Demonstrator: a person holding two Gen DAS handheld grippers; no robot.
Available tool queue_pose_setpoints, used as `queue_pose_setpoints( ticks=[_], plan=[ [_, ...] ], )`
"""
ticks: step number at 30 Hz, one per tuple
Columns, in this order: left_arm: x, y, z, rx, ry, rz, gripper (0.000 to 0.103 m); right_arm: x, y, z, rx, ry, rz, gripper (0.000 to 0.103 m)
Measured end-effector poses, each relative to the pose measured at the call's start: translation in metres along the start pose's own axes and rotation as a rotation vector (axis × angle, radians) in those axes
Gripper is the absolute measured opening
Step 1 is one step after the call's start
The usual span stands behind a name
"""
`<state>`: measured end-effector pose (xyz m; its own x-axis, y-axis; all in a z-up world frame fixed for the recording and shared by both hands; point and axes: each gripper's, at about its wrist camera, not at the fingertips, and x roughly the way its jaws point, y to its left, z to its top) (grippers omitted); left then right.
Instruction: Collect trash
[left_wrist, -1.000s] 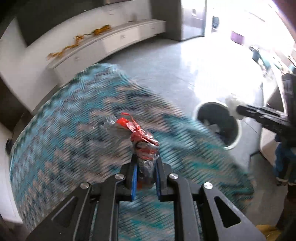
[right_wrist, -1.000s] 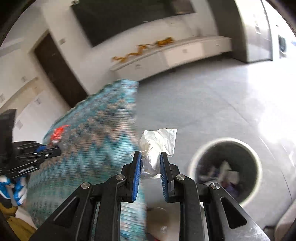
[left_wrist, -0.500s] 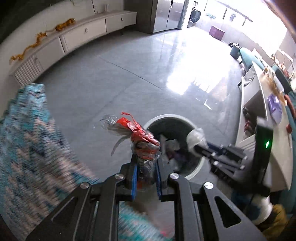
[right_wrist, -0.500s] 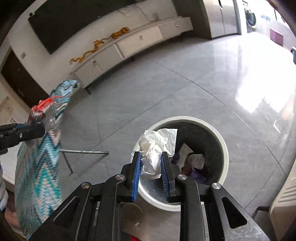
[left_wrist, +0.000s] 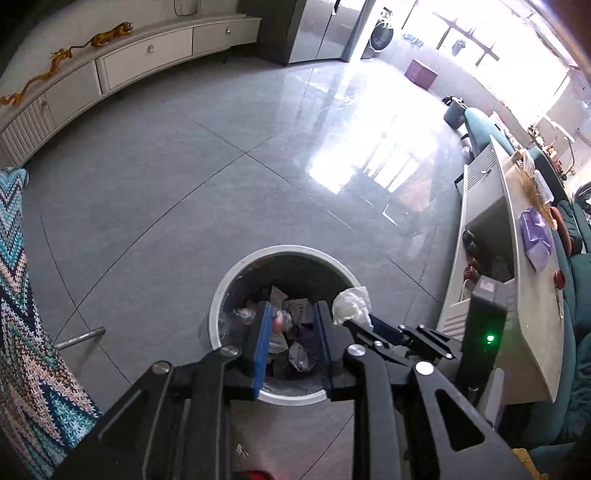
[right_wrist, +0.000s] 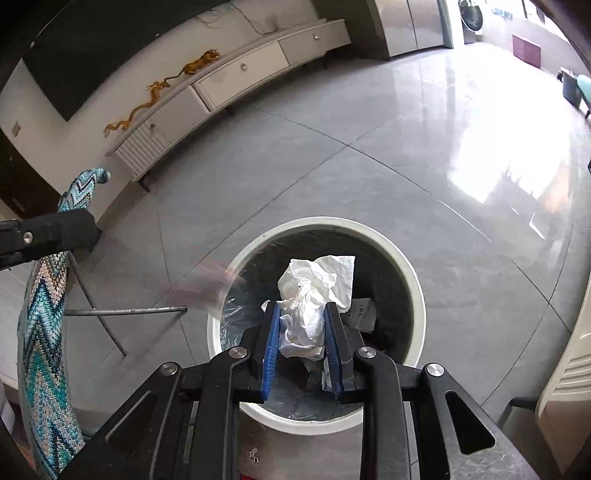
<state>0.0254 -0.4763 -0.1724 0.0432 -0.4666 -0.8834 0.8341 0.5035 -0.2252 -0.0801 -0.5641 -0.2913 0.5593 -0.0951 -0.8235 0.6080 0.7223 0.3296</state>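
Observation:
A round white trash bin (left_wrist: 216, 317) with a dark liner stands on the grey floor; several wrappers lie inside it. My left gripper (left_wrist: 290, 314) hangs over the bin, open and empty. A blurred red-and-clear wrapper (right_wrist: 207, 284) shows in the right wrist view at the bin's left rim (right_wrist: 221, 302). My right gripper (right_wrist: 301, 314) is shut on a crumpled white tissue (right_wrist: 310, 295) above the bin's opening. The tissue also shows in the left wrist view (left_wrist: 351, 304), held over the bin's right rim.
A zigzag blue knitted cloth (left_wrist: 26, 332) drapes a table on the left, with a metal leg (right_wrist: 125, 312) near the bin. A white low cabinet (left_wrist: 110, 70) lines the far wall. A white side table (left_wrist: 532, 288) stands right of the bin.
My left gripper has opened and let go of the red wrapper, which drops toward the bin. Both grippers have moved from the cloth-covered table to above the bin.

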Motion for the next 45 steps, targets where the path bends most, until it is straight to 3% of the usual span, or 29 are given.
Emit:
queue_pose_setpoints(
  ticks=[8,10,12,13,24,32,45],
  plan=[
    [-0.001,-0.008,-0.006,0.018,-0.021,0.036,0.023,0.009,-0.005,-0.002,0.016,0.011,-0.009,0.031],
    [-0.001,-0.012,-0.007,0.027,-0.028,0.050,0.027,0.011,-0.004,-0.002,0.022,0.011,-0.011,0.042],
    [-0.005,-0.015,-0.009,0.042,-0.046,0.073,0.038,0.011,-0.004,-0.002,0.023,0.007,-0.022,0.050],
    [-0.007,-0.016,-0.010,0.046,-0.056,0.083,0.042,0.011,-0.004,-0.002,0.027,0.007,-0.022,0.050],
    [-0.046,0.004,-0.036,0.057,-0.127,0.198,0.042,-0.022,0.017,-0.003,-0.001,-0.034,-0.027,0.050],
    [-0.095,0.050,-0.061,-0.005,-0.192,0.328,0.043,-0.055,0.075,0.001,-0.107,-0.086,0.023,0.050],
    [-0.186,0.132,-0.117,-0.142,-0.299,0.481,0.043,-0.102,0.212,-0.006,-0.333,-0.157,0.157,0.052]
  ],
)
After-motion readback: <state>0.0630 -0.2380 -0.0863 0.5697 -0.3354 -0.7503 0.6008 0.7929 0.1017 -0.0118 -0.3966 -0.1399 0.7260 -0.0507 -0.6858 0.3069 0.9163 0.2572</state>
